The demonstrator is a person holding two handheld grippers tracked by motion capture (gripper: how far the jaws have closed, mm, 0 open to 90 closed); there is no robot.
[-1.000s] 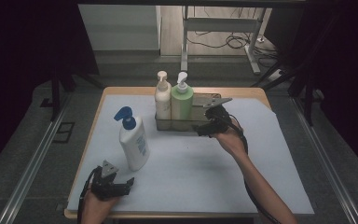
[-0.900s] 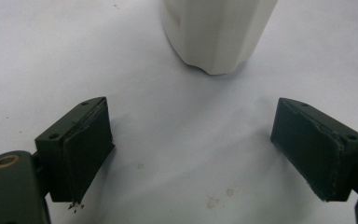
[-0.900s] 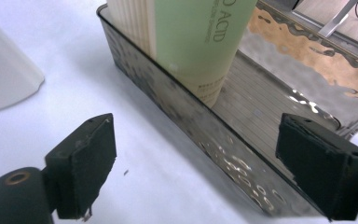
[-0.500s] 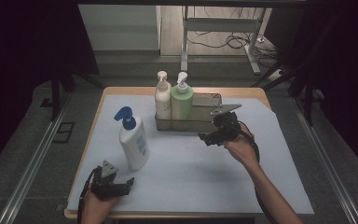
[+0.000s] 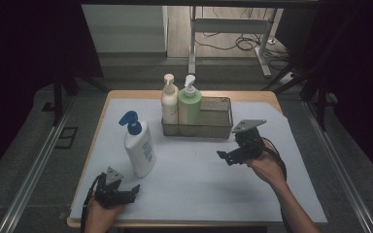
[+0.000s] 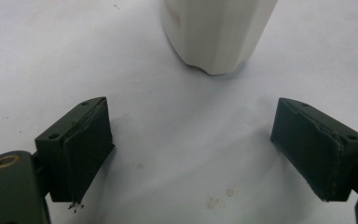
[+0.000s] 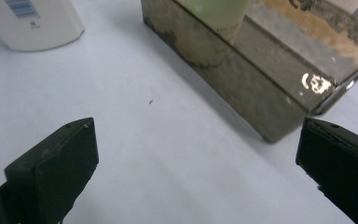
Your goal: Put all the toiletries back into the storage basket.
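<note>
The left gripper (image 5: 126, 194) waited with jaws wide and empty just in front of the white bottle (image 5: 139, 148), which stood upright on the counter (image 5: 199, 179), left of the wire basket (image 5: 217, 127). A hasty approach could have tipped it — tall body, narrow base, blue pump on top. The right gripper (image 5: 226, 156), jaws just opened wide and empty, hung before the basket.

No legible text anywhere
</note>
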